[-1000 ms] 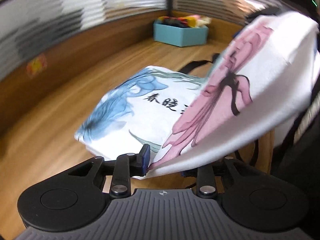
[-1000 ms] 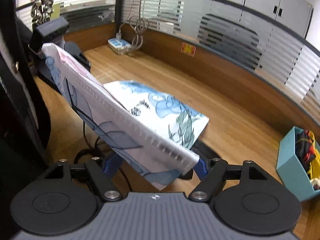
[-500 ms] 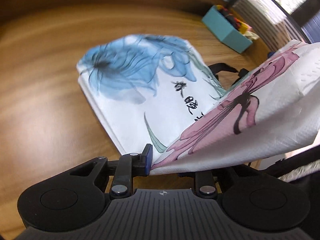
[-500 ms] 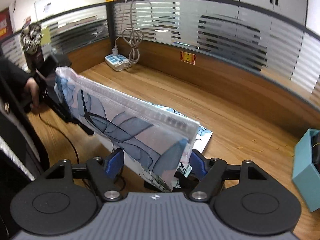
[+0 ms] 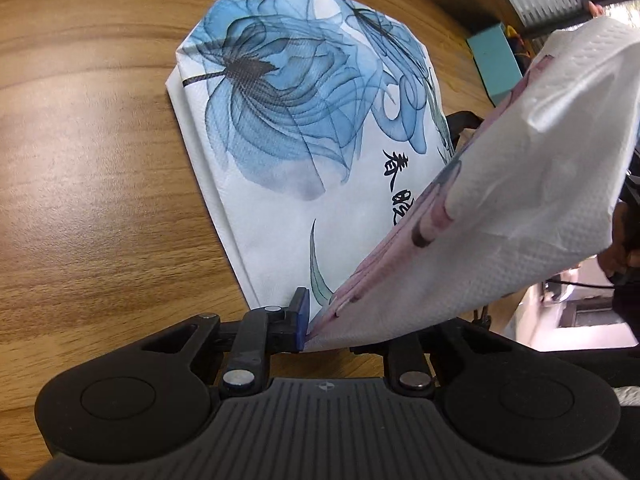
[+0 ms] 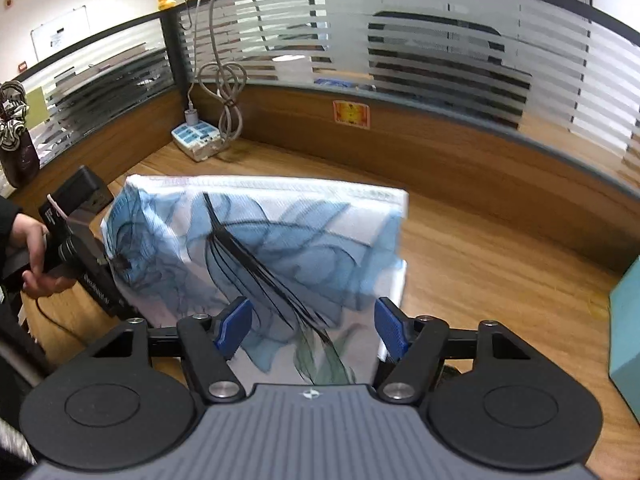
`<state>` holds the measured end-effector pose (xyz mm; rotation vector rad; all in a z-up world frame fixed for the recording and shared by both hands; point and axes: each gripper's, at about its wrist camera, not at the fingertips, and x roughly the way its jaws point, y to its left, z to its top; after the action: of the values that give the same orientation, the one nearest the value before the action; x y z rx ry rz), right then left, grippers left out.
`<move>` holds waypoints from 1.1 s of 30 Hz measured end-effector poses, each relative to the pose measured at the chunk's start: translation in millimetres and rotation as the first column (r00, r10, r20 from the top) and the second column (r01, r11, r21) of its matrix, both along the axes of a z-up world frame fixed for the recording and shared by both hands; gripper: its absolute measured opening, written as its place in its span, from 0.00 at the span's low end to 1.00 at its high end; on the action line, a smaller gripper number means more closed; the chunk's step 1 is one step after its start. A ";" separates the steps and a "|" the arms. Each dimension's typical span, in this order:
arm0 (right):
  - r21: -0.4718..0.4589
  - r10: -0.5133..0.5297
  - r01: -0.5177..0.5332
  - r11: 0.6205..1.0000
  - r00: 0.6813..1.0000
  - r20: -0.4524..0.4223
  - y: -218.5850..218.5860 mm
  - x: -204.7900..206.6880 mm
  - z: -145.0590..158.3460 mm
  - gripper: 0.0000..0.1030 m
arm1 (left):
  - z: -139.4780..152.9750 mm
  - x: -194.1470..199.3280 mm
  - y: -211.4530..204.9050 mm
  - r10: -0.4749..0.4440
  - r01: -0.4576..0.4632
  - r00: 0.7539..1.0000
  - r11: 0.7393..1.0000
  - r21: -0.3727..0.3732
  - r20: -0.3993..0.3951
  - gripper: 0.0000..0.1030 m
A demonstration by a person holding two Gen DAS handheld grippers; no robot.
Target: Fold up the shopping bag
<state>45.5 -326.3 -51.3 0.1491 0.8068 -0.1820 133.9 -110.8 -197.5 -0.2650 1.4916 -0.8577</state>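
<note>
- The left gripper [image 5: 320,330] is clamped on the near corner of the shopping bag [image 5: 304,128], holding one half of it lifted off the wooden desk [image 5: 88,152].
- The right gripper [image 6: 312,326] stands with its blue pads [image 6: 234,322] well apart; fabric passes between them, but whether they pinch it cannot be told, and they look spread.
- The bag's lower half lies flat on the desk, blue flower print up, while the raised flap slants up to the right in the left wrist view.
- The step in hand appears to be carrying the flap over onto the flat half.
- To do it well, both corners should travel level, keeping the fabric taut so the crease runs straight.
- The raised edge should land flush on the far edge before release.
- The teal box [image 5: 496,62] sits far right, apart from the bag.
</note>
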 end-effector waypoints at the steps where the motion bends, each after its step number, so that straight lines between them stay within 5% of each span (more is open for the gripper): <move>1: -0.016 0.007 -0.007 1.000 1.000 0.006 3.8 5.2 -1.3 0.68 | -1.6 2.5 -0.6 0.007 -0.007 1.000 1.000 -0.002 -0.021 0.20; 7: -0.086 0.052 -0.050 0.995 0.998 0.023 22.6 33.2 -10.1 0.66 | -5.4 11.3 -7.9 0.014 -0.014 0.996 1.000 0.002 -0.084 0.21; 14: -0.087 0.074 -0.086 0.992 0.988 -0.138 26.8 77.9 -51.7 0.66 | 24.3 11.4 -24.3 -0.023 0.022 0.998 1.000 0.016 0.054 0.36; 21: -0.010 0.069 -0.073 0.997 0.971 -0.230 14.8 98.8 -85.7 0.66 | 53.6 8.6 -30.9 -0.016 0.000 0.986 0.995 0.096 0.166 0.37; 26: 0.040 0.061 -0.052 0.998 0.965 -0.255 6.3 105.8 -99.4 0.66 | 71.9 1.7 -10.0 0.012 -0.045 0.960 0.993 0.113 0.281 0.37; 33: 0.077 0.069 -0.049 0.996 0.955 -0.287 1.0 112.6 -113.8 0.66 | 115.3 8.3 -24.7 0.010 -0.069 0.879 0.992 0.108 0.476 0.37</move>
<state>158.2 -325.3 -165.0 0.1652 1.1093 -0.1206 142.2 -135.6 -82.1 0.0120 1.0662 -0.7293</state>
